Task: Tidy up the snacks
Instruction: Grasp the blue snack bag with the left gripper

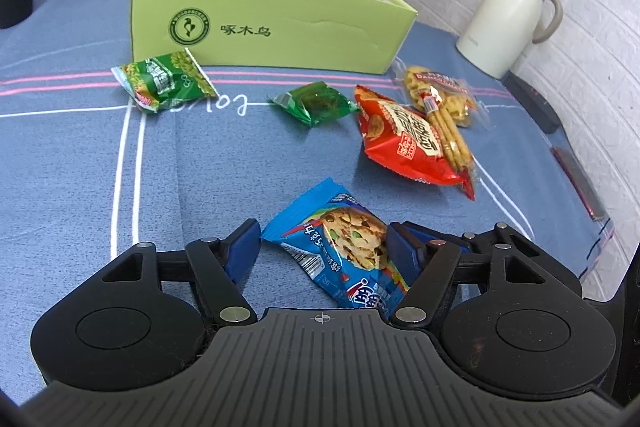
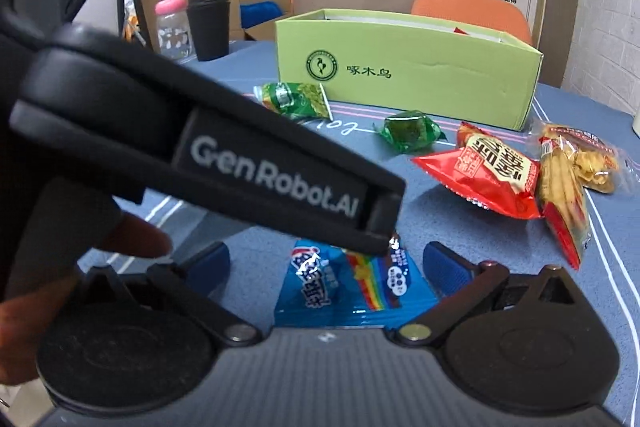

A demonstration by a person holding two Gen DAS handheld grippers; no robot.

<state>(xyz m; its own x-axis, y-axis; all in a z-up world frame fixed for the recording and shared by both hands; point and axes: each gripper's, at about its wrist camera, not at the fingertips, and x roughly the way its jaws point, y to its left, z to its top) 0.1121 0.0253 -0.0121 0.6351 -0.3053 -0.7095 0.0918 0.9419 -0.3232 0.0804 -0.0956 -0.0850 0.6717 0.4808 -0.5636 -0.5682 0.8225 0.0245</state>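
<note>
Nearest the lens in the left wrist view: the left gripper (image 1: 320, 247), jaws part-way apart, straddling a blue cookie packet (image 1: 344, 247). The right pad touches or nearly touches the packet's edge at 3 o'clock; the left pad stands clear at 9 o'clock. No firm pinch visible, so I read it as not gripped.

Right wrist view: the right gripper (image 2: 326, 265) spread wide, the same blue cookie packet (image 2: 352, 287) lying between its pads, neither pad touching. The body of the left gripper crosses the frame from 9 o'clock toward centre, its tip just above the packet. A fingertip (image 2: 136, 237) shows at 8 o'clock.

Beyond, toward 12 o'clock: the green cardboard box (image 1: 272, 23), open-topped, a few wrappers already inside. Loose on the blue tablecloth (image 1: 72, 167): a green pea snack bag (image 1: 168, 83) at 10 o'clock touching the box front, a small green candy wrapper (image 1: 316, 103) near centre, a red chip bag (image 1: 408, 139) at 2 o'clock with a biscuit stick pack (image 1: 448, 131) lying on it, a clear bag of yellow crisps (image 1: 444, 91) behind. A white thermal jug (image 1: 508, 19) stands at 1 o'clock.

Judgement: the step is picking up the blue packet for the box. Two grippers crowd one packet; better that one commits. Close squarely across the packet's short width, mid-body, not on the crimped end, then lift clear before travelling over the box wall.
</note>
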